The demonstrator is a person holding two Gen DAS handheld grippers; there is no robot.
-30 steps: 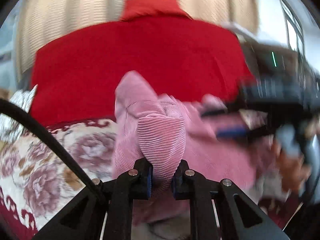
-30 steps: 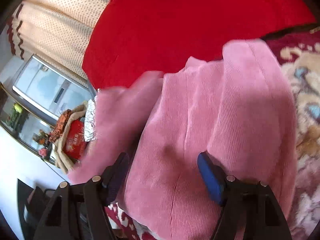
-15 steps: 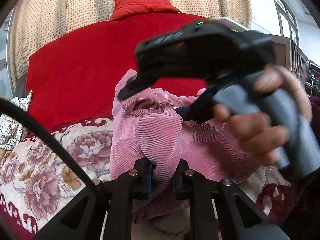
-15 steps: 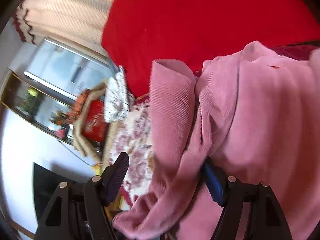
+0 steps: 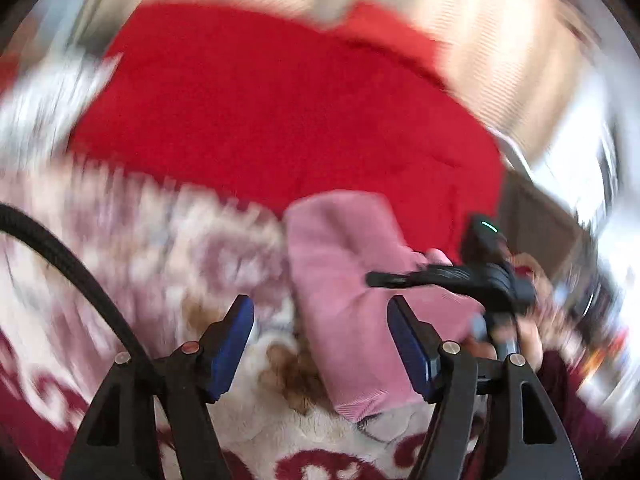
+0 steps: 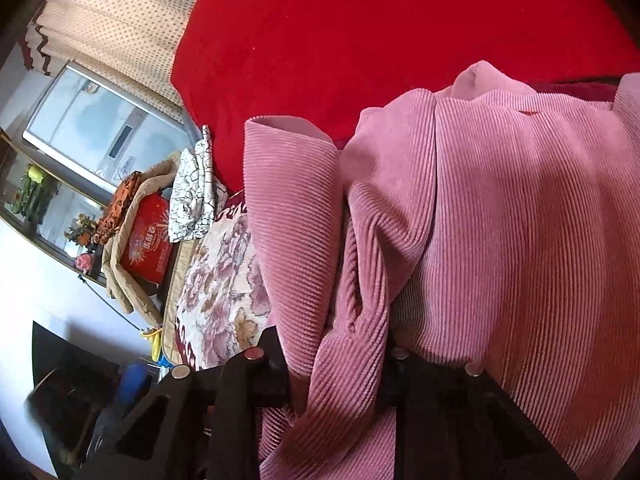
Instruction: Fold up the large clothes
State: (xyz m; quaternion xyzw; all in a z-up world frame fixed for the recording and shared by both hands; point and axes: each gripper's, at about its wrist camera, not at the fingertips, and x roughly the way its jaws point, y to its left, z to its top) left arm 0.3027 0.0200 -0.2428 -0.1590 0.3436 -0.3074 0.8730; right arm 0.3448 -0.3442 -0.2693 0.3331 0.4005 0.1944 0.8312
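The pink corduroy garment [image 5: 344,280] lies bunched on a floral blanket [image 5: 160,248]. My left gripper [image 5: 322,344] is open and its jaws are still opening; part of the garment's edge lies between the blue pads [image 5: 236,340], which do not press on it. This view is blurred by motion. In the right wrist view a thick fold of the pink garment [image 6: 500,220] runs down between the fingers of my right gripper [image 6: 334,364], whose jaws are closing and pinching it. A person's hand [image 5: 524,336] holds that gripper at the right of the left wrist view.
A red cover [image 5: 280,120] spreads behind the garment, with a dotted beige curtain [image 6: 120,28] beyond. At the left stand a white patterned cloth [image 6: 192,196], a red box [image 6: 148,236] in a tan bag and a pale appliance [image 6: 100,128]. A black cable [image 5: 80,272] crosses the lower left.
My left gripper let go of the pink fold, opened wide, rolled and swung away from it. My right gripper came onto that fold and closed from wide open to a pinch on it.
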